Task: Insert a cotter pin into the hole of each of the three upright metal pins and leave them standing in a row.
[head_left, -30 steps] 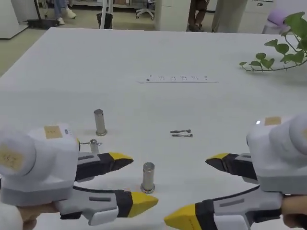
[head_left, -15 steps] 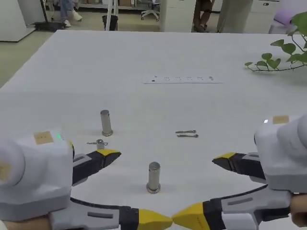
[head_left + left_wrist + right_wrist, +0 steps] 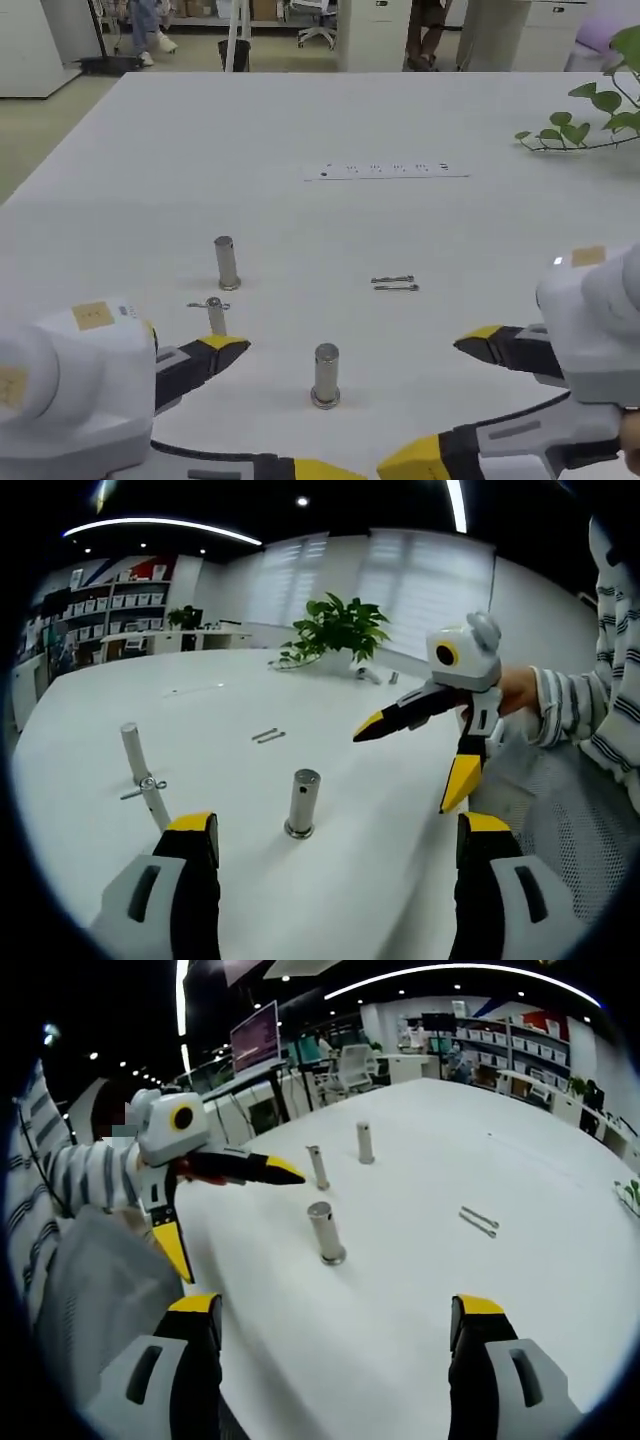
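Three steel pins stand upright on the white table (image 3: 300,120): a far pin (image 3: 226,262) (image 3: 133,751) (image 3: 364,1143), a middle pin (image 3: 216,316) (image 3: 154,802) (image 3: 317,1166) with a cotter pin (image 3: 200,304) (image 3: 140,790) through its top, and a near pin (image 3: 326,375) (image 3: 301,802) (image 3: 325,1232). Two loose cotter pins (image 3: 396,284) (image 3: 265,735) (image 3: 478,1222) lie side by side to the right. My left gripper (image 3: 280,410) (image 3: 338,830) (image 3: 243,1226) and right gripper (image 3: 438,405) (image 3: 335,1310) (image 3: 405,770) flank the near pin, both open and empty.
A white power strip (image 3: 386,170) lies across the middle of the table. A leafy plant (image 3: 590,110) (image 3: 335,630) reaches in at the far right corner. Chairs and people's legs stand beyond the far edge. A striped sleeve (image 3: 590,710) is behind the right gripper.
Both grippers have drawn back toward me and sit lower in the head view. The left gripper's upper jaw has moved off the middle pin. The pins have not moved.
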`<move>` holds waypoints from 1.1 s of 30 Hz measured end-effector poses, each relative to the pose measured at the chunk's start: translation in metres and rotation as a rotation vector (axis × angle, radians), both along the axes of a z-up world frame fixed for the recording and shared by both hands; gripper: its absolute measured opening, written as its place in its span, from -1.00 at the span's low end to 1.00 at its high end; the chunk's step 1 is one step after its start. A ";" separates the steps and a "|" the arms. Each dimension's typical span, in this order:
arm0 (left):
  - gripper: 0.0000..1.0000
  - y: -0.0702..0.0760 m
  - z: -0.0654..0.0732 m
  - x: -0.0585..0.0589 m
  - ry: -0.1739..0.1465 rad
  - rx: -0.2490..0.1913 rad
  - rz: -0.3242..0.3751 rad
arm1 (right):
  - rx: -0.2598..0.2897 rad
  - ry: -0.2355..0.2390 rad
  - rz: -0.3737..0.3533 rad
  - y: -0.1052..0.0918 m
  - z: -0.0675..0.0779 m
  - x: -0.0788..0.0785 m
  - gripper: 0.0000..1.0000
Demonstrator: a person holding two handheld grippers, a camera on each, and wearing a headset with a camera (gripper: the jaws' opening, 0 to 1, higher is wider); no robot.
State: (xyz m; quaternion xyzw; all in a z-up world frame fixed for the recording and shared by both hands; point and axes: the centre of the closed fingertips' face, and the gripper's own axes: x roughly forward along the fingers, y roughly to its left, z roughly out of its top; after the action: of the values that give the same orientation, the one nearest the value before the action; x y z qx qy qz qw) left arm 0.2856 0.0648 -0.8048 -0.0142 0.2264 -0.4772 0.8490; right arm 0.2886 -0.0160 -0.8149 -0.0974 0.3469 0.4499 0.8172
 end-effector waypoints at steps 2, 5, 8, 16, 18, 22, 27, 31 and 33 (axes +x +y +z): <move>0.99 0.001 -0.001 0.000 0.005 -0.004 0.007 | -0.011 -0.006 0.017 -0.001 0.002 0.002 0.90; 0.99 0.003 -0.005 0.000 0.036 -0.023 0.031 | -0.049 0.010 0.054 -0.005 -0.001 0.003 0.86; 0.99 0.004 -0.006 0.000 0.035 -0.017 0.037 | -0.082 0.010 0.089 -0.008 -0.003 0.006 0.86; 0.99 0.001 0.006 -0.002 0.053 -0.098 0.060 | -0.138 0.017 0.138 -0.016 0.000 0.025 0.69; 0.99 0.001 0.008 -0.002 0.043 -0.092 0.064 | -0.158 0.012 0.153 -0.019 -0.001 0.031 0.69; 0.99 0.002 0.006 -0.002 0.043 -0.087 0.071 | -0.197 0.013 0.181 -0.022 -0.004 0.042 0.68; 0.99 0.005 0.004 0.000 0.039 -0.069 0.074 | -0.207 0.055 0.192 -0.023 -0.013 0.053 0.58; 0.99 0.007 0.003 0.000 0.045 -0.064 0.084 | -0.231 0.064 0.216 -0.025 -0.016 0.063 0.51; 0.97 0.004 0.007 -0.004 0.043 -0.091 0.064 | -0.240 0.062 0.221 -0.026 -0.015 0.071 0.46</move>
State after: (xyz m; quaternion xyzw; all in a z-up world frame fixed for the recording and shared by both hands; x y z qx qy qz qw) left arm 0.2815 0.0687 -0.7983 -0.0702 0.2223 -0.4591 0.8573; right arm 0.3593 -0.0417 -0.8302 -0.2179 0.4105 0.4950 0.7342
